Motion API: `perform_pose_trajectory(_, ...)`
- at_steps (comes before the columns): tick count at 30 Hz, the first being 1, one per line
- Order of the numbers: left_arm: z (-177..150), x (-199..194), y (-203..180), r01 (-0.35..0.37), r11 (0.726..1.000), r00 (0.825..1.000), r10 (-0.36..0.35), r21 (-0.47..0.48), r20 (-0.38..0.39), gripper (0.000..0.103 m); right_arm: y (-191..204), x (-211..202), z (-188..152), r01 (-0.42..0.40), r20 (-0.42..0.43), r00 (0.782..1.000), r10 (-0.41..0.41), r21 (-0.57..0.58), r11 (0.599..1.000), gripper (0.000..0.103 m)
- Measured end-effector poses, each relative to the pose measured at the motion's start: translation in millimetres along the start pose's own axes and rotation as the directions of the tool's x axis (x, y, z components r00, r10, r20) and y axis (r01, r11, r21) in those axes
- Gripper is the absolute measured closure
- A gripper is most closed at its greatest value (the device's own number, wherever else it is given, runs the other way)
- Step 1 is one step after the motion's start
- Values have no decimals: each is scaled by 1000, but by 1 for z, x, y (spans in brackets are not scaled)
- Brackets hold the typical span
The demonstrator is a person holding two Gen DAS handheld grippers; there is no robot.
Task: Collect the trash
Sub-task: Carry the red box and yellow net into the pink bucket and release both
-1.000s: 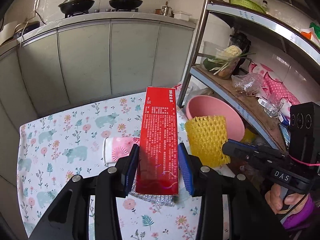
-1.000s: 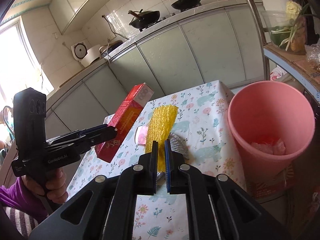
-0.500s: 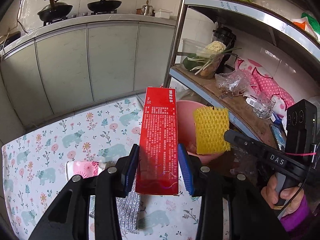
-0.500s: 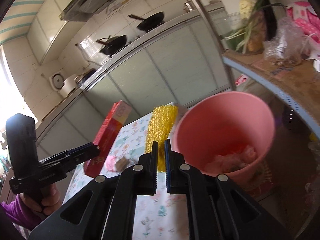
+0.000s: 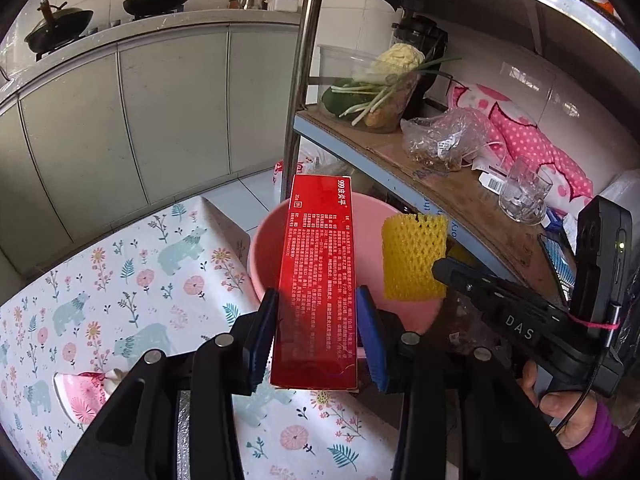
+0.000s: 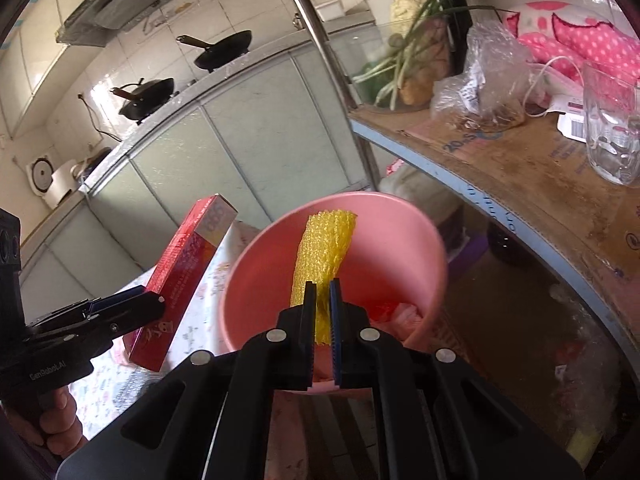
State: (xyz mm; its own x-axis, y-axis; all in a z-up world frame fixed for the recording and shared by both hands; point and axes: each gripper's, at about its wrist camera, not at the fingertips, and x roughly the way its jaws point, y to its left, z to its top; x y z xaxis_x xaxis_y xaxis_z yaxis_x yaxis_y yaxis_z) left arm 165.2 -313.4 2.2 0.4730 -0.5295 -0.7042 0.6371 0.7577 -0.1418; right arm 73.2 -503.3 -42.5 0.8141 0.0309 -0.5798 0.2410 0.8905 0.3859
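My left gripper [image 5: 318, 312] is shut on a long red box [image 5: 320, 272], held over the table edge with its far end above the pink bin [image 5: 264, 248]. It also shows in the right wrist view, where the left gripper [image 6: 152, 300] holds the red box [image 6: 184, 268]. My right gripper [image 6: 323, 292] is shut on a yellow foam net [image 6: 324, 252] and holds it over the mouth of the pink bin [image 6: 424, 248]. In the left wrist view the yellow foam net [image 5: 414, 256] hangs from the right gripper [image 5: 440, 270]. Crumpled trash [image 6: 400, 314] lies in the bin.
A table with a floral cloth [image 5: 120, 300] holds a pink wrapper [image 5: 80, 396] and a piece of foil [image 5: 182, 432]. A metal shelf [image 5: 460, 200] at the right carries vegetables, a plastic bag and a glass [image 5: 524, 196]. Its post [image 5: 298, 80] stands behind the bin.
Both grippers have moved right, off the table toward the bin. The yellow net is now over the bin's mouth and the red box's far end reaches above its rim.
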Motion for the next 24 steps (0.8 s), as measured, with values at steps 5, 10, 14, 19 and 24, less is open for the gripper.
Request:
perform_pose_trajectory(5, 0, 31, -3, 7, 1000, 999, -8, -16, -49, 64, -10, 13, -3, 40, -25, 999, -40, 2, 999, 96)
perform_pose_trajectory(10, 2, 58, -5, 20, 999, 995, -24, -41, -94, 64, -15, 23, -4, 52, -40, 998, -52, 11, 999, 96)
perform_pose_trajectory(14, 3, 72, -7, 21, 998, 994, -27, -55, -110, 64, -14, 27, -3, 40, -54, 998, -39, 10, 999, 96)
perform_pose_trajectory(19, 5, 77, -8, 29, 997, 995, -35, -67, -91, 58, -13, 31, -2, 57, -76, 995, -57, 3, 998, 79)
perform_pose_trajectory(24, 9, 74, -5, 39, 996, 995, -47, -85, -85, 58, -13, 28, -4, 54, -84, 995, -54, -6, 999, 75)
